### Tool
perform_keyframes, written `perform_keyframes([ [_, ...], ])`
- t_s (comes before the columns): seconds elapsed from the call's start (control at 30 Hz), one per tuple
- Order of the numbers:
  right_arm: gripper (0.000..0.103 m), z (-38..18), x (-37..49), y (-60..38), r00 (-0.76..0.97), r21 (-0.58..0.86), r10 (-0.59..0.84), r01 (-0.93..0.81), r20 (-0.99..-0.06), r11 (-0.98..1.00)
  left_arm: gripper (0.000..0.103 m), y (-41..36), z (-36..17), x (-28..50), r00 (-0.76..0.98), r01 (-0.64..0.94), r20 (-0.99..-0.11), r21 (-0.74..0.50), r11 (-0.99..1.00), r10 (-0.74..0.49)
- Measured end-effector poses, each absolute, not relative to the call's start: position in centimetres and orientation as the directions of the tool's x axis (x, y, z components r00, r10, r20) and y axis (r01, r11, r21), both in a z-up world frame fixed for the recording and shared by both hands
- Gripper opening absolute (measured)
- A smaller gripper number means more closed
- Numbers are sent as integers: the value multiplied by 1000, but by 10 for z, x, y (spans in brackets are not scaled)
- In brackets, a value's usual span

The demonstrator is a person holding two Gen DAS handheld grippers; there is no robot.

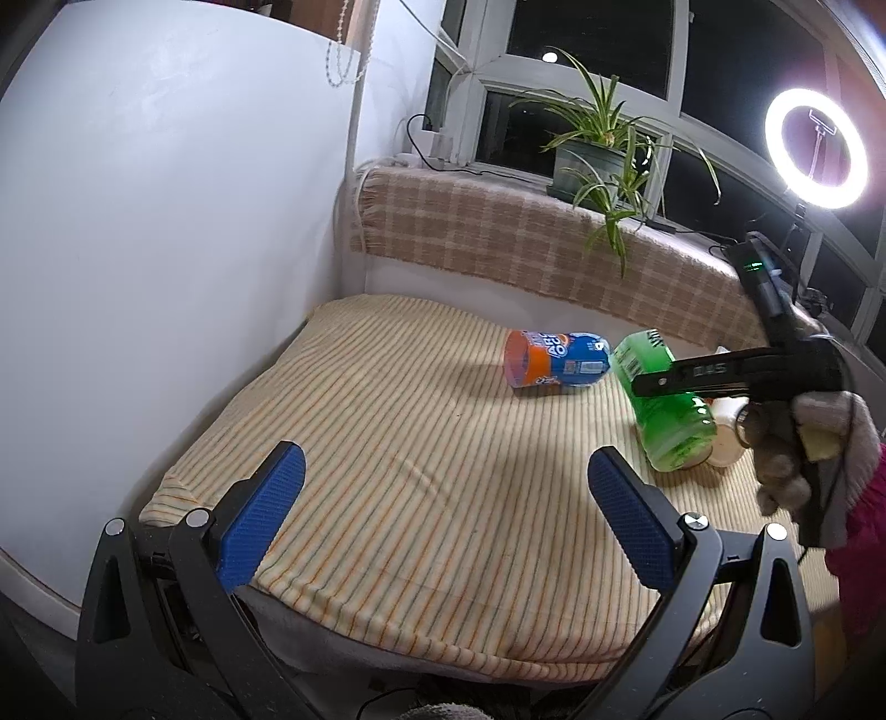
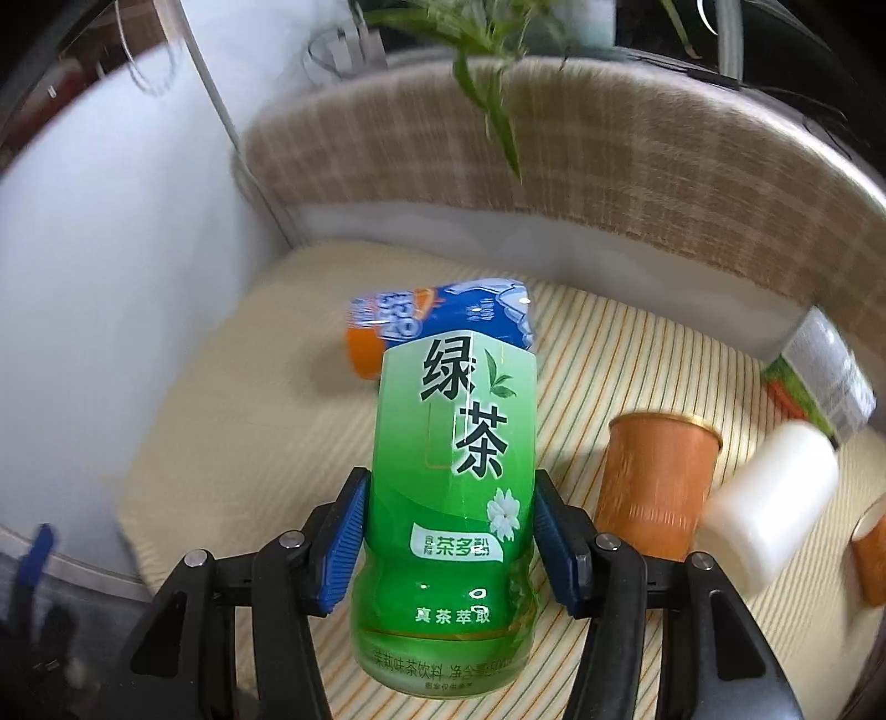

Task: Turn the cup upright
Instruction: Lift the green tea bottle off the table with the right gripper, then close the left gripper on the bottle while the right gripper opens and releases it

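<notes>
A white wall [image 1: 166, 221] stands along the left of the scene, and a dark window [image 1: 581, 33] runs behind. Below the window hangs a checked blanket [image 1: 498, 238] over the ledge. In front of it lies a striped cloth [image 1: 415, 471] that covers the work surface. A ring lamp [image 1: 815, 148] glows at the far right of the left wrist view, and a potted plant [image 1: 595, 149] sits on the sill.

The left gripper [image 1: 443, 509] hangs low over the near edge of the cloth with its blue pads wide apart and nothing between them. The right gripper [image 2: 451, 545] is clamped on the green cup [image 2: 451, 498], a green tea container cut open, its blue pads pressing both sides of the lower body. The green cup is lifted off the cloth and tilted, at the right side of the surface. A gloved hand [image 1: 808, 443] works the right tool's handle.

Behind the green cup a blue and orange cup [image 1: 556, 361] lies on its side on the cloth. To the right stands a copper cup [image 2: 656, 487], mouth down as far as can be told, and beside it a white bottle [image 2: 775, 509], blurred. A printed box [image 2: 825, 371] rests at the far right edge.
</notes>
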State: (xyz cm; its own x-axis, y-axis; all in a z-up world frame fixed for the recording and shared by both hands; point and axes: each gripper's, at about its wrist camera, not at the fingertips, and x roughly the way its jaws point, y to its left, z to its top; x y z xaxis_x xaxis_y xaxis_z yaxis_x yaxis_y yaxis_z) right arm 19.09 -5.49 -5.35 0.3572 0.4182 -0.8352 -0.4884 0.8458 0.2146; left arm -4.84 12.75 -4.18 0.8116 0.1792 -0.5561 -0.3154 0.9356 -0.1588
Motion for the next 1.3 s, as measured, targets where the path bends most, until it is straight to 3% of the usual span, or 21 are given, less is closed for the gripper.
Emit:
perform_keyframes([
  [0.3,59,-59,129,-115,370,410,543,-381,-754,829,103,104,-44,-36,816,-254,-567,-171,952,116],
  [0.53,59,-90,106,-154,372,498,546,-224,-751,838,103,80,-51,-24,808,-188,-587,-184,965,46],
  [1.3,64,-120,116,-174,393,449,473,-158,-788,879,103,44,-47,-8,807,-101,-591,-157,982,-12],
])
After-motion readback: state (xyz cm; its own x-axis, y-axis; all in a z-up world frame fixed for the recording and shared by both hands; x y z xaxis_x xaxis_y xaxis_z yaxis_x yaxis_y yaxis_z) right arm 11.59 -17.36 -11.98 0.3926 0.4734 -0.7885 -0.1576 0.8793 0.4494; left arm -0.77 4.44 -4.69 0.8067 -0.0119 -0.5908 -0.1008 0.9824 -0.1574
